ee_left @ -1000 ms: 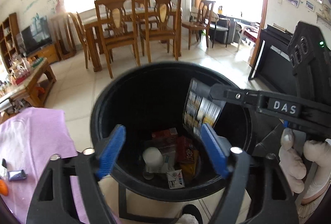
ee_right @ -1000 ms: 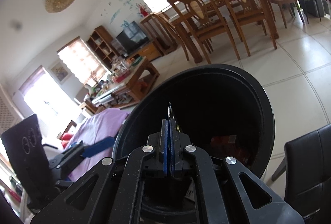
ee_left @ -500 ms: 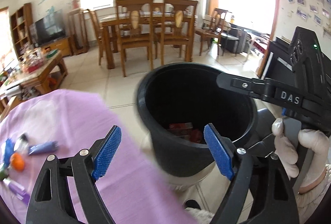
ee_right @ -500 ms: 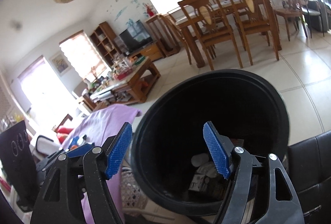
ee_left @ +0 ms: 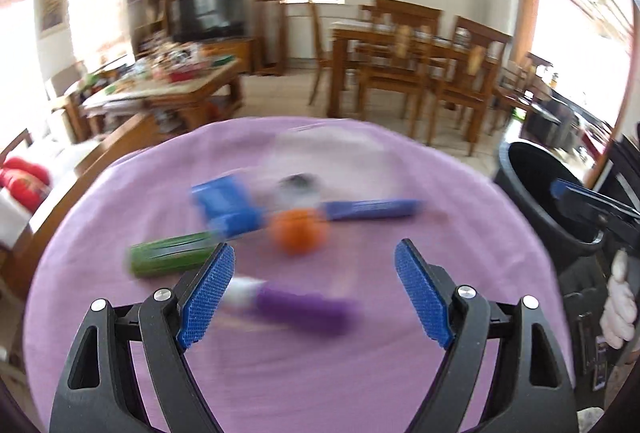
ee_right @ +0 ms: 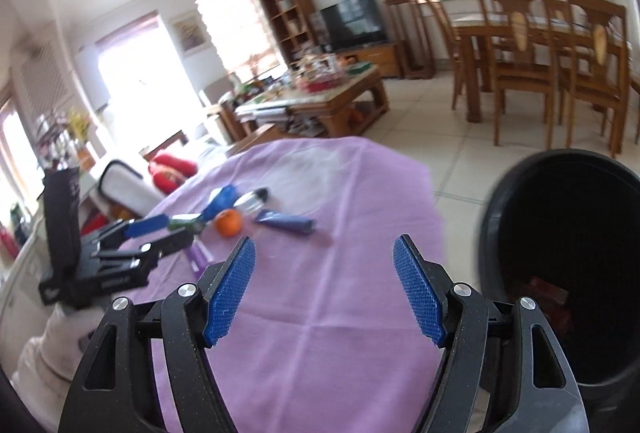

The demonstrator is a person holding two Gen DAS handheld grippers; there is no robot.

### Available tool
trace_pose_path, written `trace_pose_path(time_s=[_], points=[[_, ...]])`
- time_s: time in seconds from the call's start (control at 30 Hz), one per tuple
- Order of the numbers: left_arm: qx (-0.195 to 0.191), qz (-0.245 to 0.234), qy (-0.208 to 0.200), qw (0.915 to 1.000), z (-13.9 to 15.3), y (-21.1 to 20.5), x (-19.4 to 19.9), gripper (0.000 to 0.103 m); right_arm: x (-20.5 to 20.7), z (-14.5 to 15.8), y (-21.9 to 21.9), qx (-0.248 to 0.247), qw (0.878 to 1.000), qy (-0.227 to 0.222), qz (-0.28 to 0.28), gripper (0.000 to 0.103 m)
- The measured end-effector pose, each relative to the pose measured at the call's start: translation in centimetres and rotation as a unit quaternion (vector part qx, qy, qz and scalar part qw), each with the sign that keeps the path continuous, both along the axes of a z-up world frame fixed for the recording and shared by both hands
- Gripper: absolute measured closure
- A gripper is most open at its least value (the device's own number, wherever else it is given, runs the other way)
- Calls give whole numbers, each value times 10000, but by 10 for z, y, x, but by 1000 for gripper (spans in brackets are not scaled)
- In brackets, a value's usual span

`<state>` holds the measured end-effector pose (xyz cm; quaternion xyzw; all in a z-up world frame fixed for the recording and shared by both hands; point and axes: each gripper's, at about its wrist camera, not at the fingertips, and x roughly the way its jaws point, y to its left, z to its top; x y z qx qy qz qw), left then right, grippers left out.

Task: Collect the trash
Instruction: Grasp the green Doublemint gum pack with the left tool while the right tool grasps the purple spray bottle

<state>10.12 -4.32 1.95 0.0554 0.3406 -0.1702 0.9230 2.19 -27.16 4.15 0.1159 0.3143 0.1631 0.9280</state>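
A black trash bin (ee_right: pixel 560 273) stands on the floor right of the purple-clothed table (ee_right: pixel 320 313), with wrappers inside; it also shows in the left wrist view (ee_left: pixel 536 185). On the cloth lie a purple tube (ee_left: pixel 296 307), a green tube (ee_left: pixel 172 259), an orange (ee_left: pixel 298 233), a blue packet (ee_left: pixel 228 207) and a blue-violet tube (ee_left: pixel 372 209), all blurred. My left gripper (ee_left: pixel 310 291) is open and empty just above the purple tube. My right gripper (ee_right: pixel 324 293) is open and empty over the cloth, left of the bin.
A cluttered wooden coffee table (ee_right: pixel 320 97), a TV stand and bookshelf stand beyond the table. Dining chairs and table (ee_right: pixel 540 65) are at the back right. A sofa with red cushions (ee_right: pixel 172 169) is at left. Tiled floor lies between.
The right gripper opened and dropped the wrapper into the bin. Both grippers swung left from the bin to the table; the left one now hovers over the items.
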Motion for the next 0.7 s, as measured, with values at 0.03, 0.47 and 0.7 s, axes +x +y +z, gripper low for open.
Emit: trace_pose_path(time_s=[0.03, 0.47, 0.7], points=[[36, 75, 13, 10000, -1, 11, 4, 21, 4, 0, 15, -46, 9999, 19, 113, 32], [1393, -766, 332, 9867, -30, 83, 67, 31, 66, -33, 177, -1101, 9834, 611, 1303, 32], [1580, -1561, 532, 9736, -42, 73, 76, 31, 92, -55, 198, -1381, 9724, 1006, 1588, 32]])
